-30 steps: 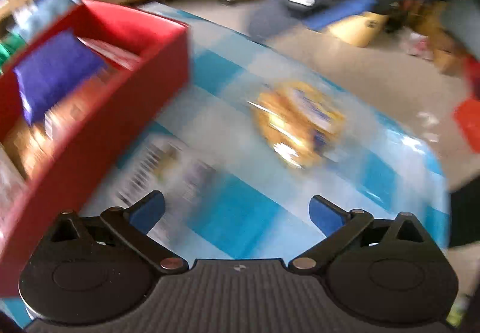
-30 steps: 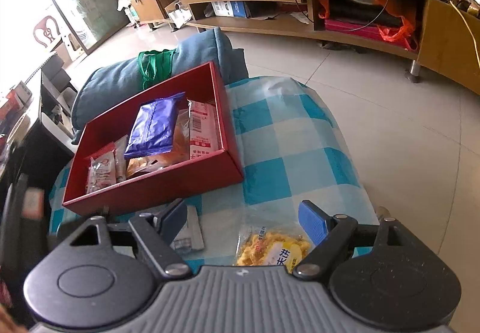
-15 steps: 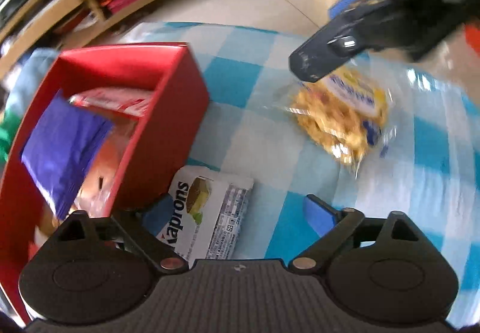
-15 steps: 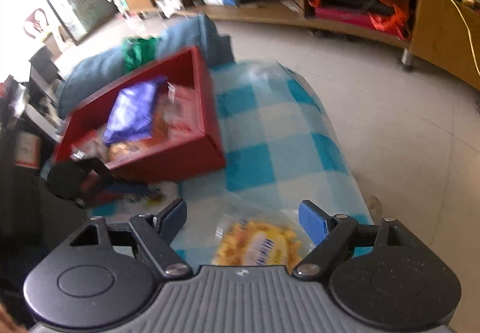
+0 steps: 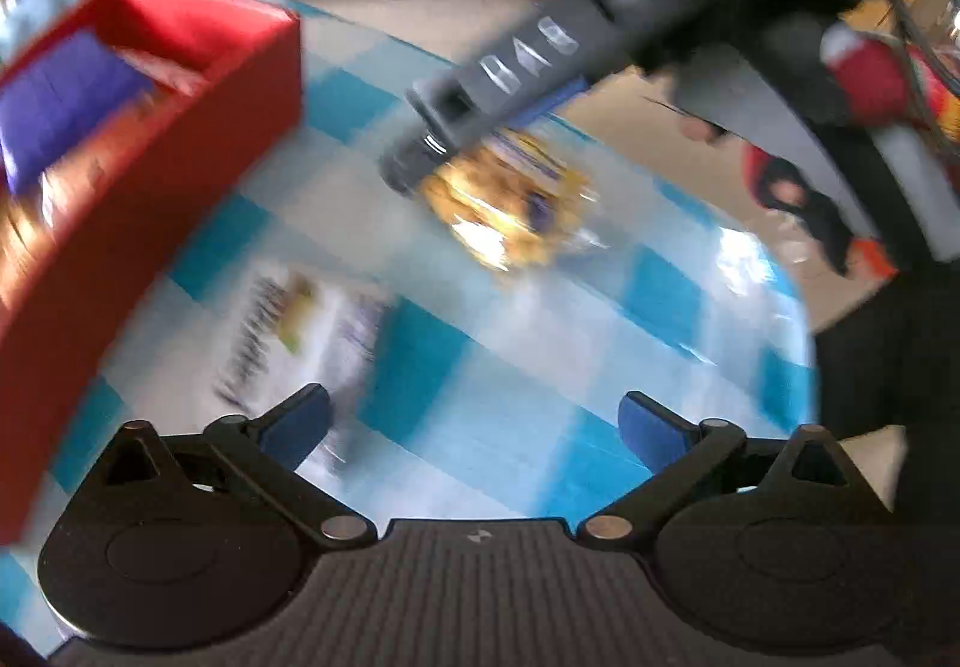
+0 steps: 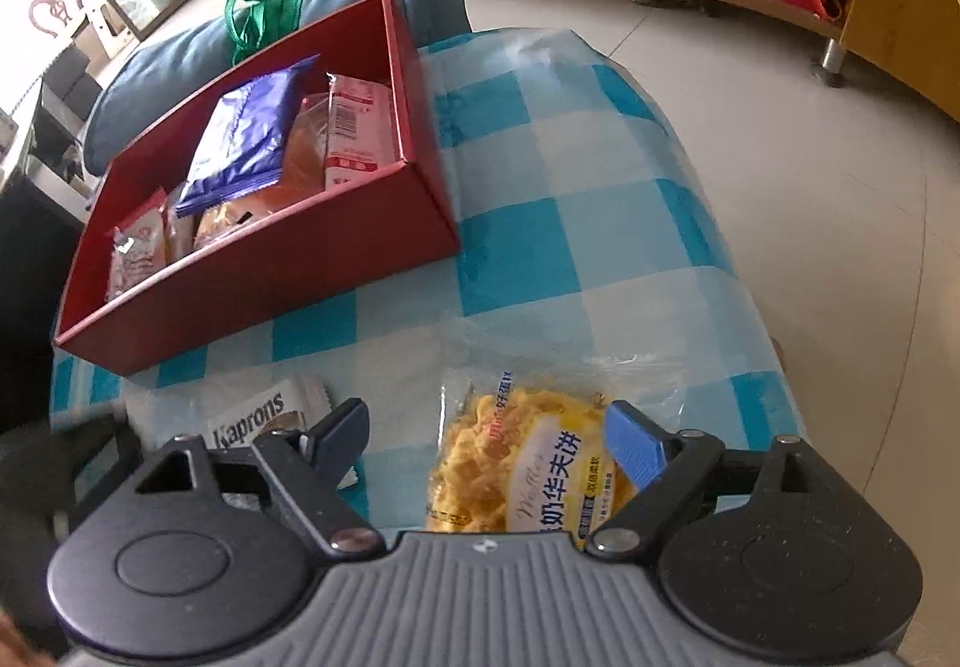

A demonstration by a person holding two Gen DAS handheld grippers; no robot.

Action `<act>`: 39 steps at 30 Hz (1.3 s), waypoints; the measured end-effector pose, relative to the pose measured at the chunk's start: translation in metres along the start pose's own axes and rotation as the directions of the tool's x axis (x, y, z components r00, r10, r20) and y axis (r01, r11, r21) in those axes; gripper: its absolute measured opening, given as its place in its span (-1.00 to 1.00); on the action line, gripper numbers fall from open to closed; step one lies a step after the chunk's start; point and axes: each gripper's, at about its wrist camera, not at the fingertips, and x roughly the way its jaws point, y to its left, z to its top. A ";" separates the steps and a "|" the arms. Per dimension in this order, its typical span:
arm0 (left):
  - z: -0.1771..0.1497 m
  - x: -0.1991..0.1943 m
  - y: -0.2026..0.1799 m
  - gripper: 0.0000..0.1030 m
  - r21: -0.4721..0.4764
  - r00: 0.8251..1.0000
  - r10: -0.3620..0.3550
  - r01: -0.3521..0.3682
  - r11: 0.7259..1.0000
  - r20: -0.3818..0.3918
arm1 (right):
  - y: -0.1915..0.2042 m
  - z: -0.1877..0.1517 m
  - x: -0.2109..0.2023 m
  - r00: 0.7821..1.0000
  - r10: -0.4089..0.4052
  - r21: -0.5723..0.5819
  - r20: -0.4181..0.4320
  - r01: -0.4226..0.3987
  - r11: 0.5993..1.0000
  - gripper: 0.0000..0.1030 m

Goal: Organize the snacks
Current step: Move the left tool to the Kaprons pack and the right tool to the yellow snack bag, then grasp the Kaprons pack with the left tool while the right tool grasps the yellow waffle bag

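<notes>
A yellow waffle packet and a white Kaprons packet lie flat near the red box.

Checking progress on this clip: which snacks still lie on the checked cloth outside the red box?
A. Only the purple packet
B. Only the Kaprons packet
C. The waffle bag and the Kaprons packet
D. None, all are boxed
C: the right wrist view shows the waffle bag and the Kaprons packet lying on the cloth in front of the red box, while the purple packet already sits inside it.
</notes>
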 end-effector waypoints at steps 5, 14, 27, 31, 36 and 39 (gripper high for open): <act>0.002 -0.009 -0.003 0.85 -0.026 0.988 0.147 -0.145 0.989 0.056 | -0.001 -0.005 -0.003 0.999 -0.043 0.008 0.014 0.043 0.999 0.65; 0.037 0.040 0.020 0.92 0.138 0.966 0.254 -0.245 0.960 -0.055 | 0.000 -0.004 0.001 0.996 -0.085 -0.010 0.003 0.085 0.996 0.65; 0.007 0.007 0.037 0.29 -0.136 0.971 0.239 -0.238 0.962 -0.011 | -0.004 -0.007 0.012 0.991 -0.130 0.023 -0.038 0.131 0.991 0.74; 0.019 0.017 0.038 0.64 -0.141 0.963 0.270 -0.267 0.953 0.000 | 0.001 -0.010 0.023 0.988 -0.140 0.016 -0.057 0.141 0.990 0.79; 0.023 0.032 0.029 0.70 -0.112 0.949 0.314 -0.311 0.944 0.005 | 0.012 -0.019 0.030 0.982 -0.183 -0.076 -0.057 0.178 0.981 0.80; 0.022 0.027 0.031 0.54 -0.131 0.950 0.312 -0.308 0.942 0.011 | 0.019 -0.022 0.026 0.983 -0.182 -0.120 -0.036 0.177 0.977 0.51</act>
